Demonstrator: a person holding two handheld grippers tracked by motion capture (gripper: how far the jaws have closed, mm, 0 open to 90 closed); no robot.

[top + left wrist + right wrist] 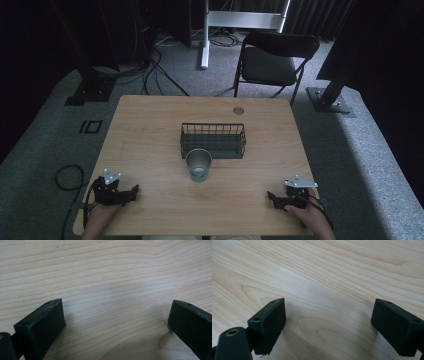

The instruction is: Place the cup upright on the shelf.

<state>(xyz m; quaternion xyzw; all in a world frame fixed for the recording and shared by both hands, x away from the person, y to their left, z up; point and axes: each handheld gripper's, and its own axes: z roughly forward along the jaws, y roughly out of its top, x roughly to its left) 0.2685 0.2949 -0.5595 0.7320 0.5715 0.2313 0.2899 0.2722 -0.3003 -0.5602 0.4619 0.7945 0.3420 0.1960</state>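
Both grippers are resting near the table's (150, 115) front edge, the left gripper (134, 190) and right gripper (270, 196) each spreading its jaws wide over bare wood, gripping nothing. The cup (198, 165) is standing mid-table, seemingly touching the wire basket (213, 140) behind it. A hurried reach risks tipping it; open room is lying on both sides.

Light wooden table (150, 145) at frame centre, bearing a black wire basket (213, 140) mid-frame, a green cup (199, 165) just below it, grippers resting at lower left (134, 192) and lower right (271, 196).
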